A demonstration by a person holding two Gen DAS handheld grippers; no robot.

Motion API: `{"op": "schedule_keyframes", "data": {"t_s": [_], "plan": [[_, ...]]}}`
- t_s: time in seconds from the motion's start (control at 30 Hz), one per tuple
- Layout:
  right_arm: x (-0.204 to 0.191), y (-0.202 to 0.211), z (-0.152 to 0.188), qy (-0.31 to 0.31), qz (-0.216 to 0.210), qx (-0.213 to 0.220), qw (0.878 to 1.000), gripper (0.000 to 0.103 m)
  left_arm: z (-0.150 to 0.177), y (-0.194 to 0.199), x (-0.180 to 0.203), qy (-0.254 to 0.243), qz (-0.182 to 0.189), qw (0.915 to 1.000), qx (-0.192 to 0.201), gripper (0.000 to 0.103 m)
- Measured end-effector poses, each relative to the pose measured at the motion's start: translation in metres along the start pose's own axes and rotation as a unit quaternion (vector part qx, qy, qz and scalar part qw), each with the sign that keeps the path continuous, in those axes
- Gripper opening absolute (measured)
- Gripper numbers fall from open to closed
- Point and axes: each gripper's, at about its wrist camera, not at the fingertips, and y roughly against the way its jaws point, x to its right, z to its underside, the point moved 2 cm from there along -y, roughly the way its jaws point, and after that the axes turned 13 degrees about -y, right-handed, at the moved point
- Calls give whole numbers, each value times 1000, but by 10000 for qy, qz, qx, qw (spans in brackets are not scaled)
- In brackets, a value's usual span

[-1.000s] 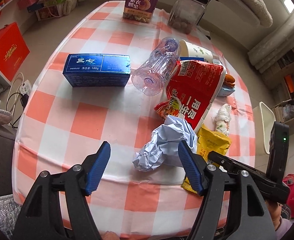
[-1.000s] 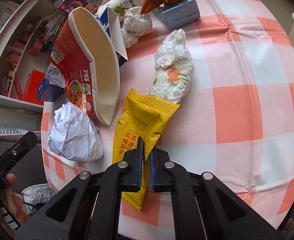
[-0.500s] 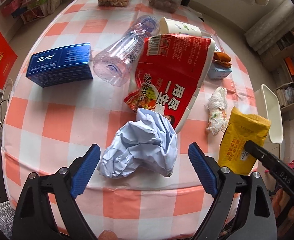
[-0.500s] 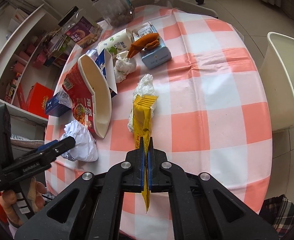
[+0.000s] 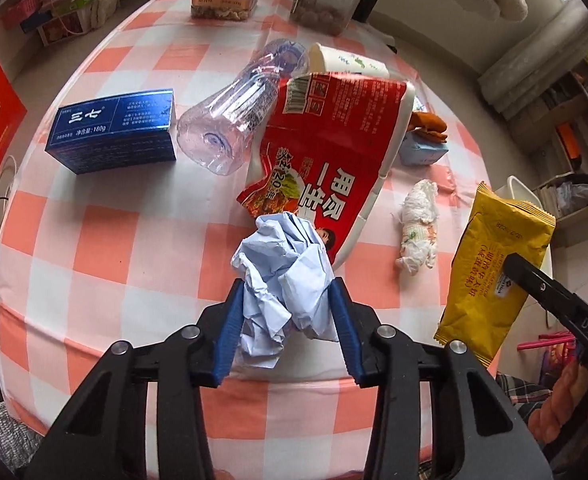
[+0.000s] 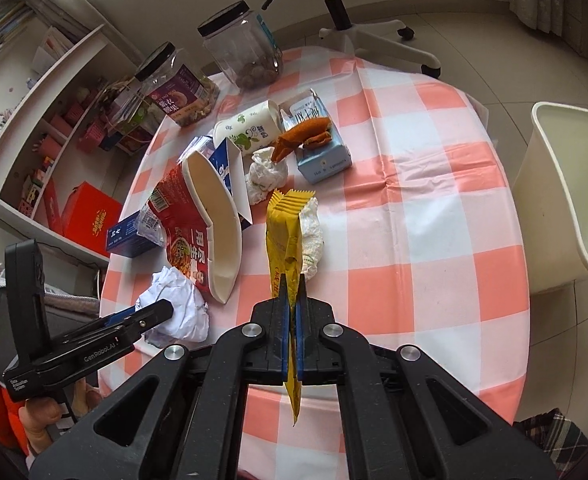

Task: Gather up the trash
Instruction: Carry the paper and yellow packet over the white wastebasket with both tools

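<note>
Left gripper [image 5: 286,312]: its jaws have just been closing and now pinch the crumpled paper ball [image 5: 282,272] from both sides, at the near edge of the checked table [image 5: 106,240].
Right gripper [image 6: 292,332]: jaws pressed together on the yellow snack wrapper [image 6: 284,240], which hangs edge-on through them, clear of the cloth.
Just beyond the left jaws: a red instant-noodle bowl [image 5: 333,160] lies on its side, touching the paper ball.
Right of that bowl: a wadded tissue [image 5: 417,232].
Further out from the left jaws: a clear plastic bottle [image 5: 234,120] on its side, with a blue box [image 5: 114,132] to its left.
Beyond the right jaws: a second tissue wad [image 6: 266,176], a paper cup [image 6: 250,132], and a small carton [image 6: 321,152] bearing orange peel.
Far edge: two jars [image 6: 242,52].
Right of the table: a white bin [image 6: 565,192] on the floor.
</note>
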Motion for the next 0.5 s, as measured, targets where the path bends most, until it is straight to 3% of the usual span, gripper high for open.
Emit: {"op": "schedule_keyframes", "data": {"t_s": [0.27,0.5], "plan": [[13,31,-16,14,132,649,9978,1,-16,29,25,-127,51,9974,704,40],[35,78,-42,120,523,1515,9870,1,-35,54,53,-133,2,9882,1524,40]]}}
